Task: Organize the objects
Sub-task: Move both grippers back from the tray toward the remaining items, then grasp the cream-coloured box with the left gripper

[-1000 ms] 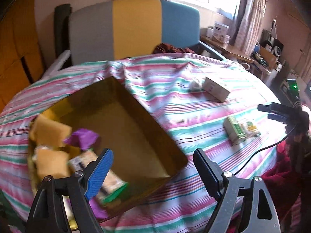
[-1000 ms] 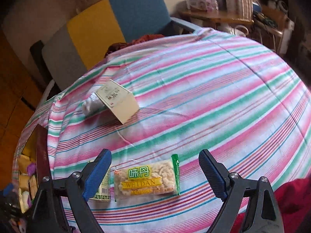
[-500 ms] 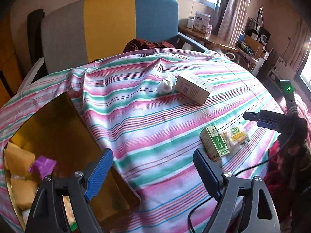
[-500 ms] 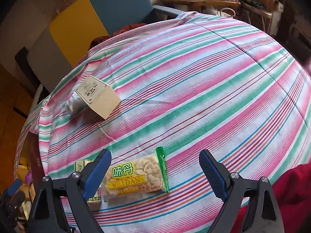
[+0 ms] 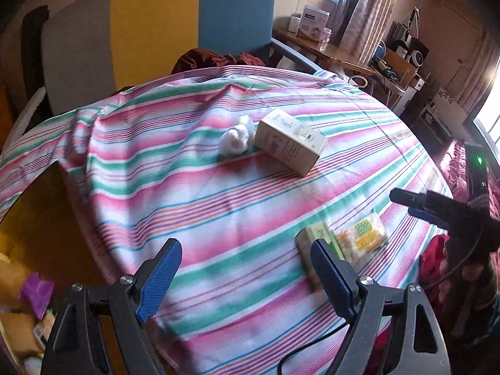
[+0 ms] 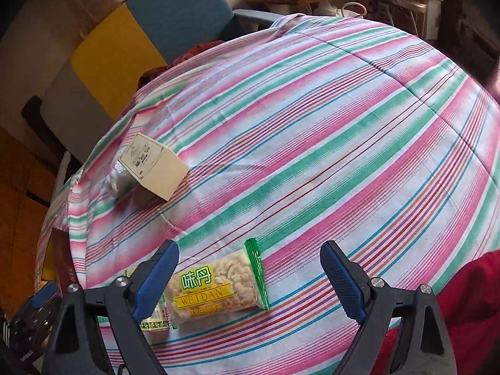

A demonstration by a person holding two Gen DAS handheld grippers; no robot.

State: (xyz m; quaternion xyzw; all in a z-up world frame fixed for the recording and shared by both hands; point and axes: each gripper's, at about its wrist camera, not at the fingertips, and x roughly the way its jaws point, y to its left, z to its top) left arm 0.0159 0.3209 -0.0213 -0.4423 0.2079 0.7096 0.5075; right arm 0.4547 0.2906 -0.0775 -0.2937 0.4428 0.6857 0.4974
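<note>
On the striped tablecloth [image 5: 218, 193] lie a clear snack packet [image 6: 218, 287] printed WEIDAN, a small green box [image 6: 154, 315] beside it, a cream carton [image 5: 289, 143] and a white wad [image 5: 236, 136]. My right gripper [image 6: 250, 278] hangs open just above the snack packet, which lies between its fingers, untouched. My left gripper [image 5: 247, 272] is open over bare cloth; its right finger [image 5: 328, 272] overlaps the green box [image 5: 318, 240] in the left wrist view. The snack packet [image 5: 364, 239] lies to the right of that box. The right gripper [image 5: 443, 215] shows at the right edge.
A brown cardboard box [image 5: 28, 234] holding yellow and purple items sits at the left table edge. A grey, yellow and blue chair [image 5: 156, 31] stands behind the table. A cluttered wooden desk [image 5: 337, 53] is at the back right. Red fabric [image 6: 468, 297] lies at the near right.
The left gripper has swung rightward from over the cardboard box to above the cloth near the green box. The right gripper stayed over the snack packet and rolled slightly.
</note>
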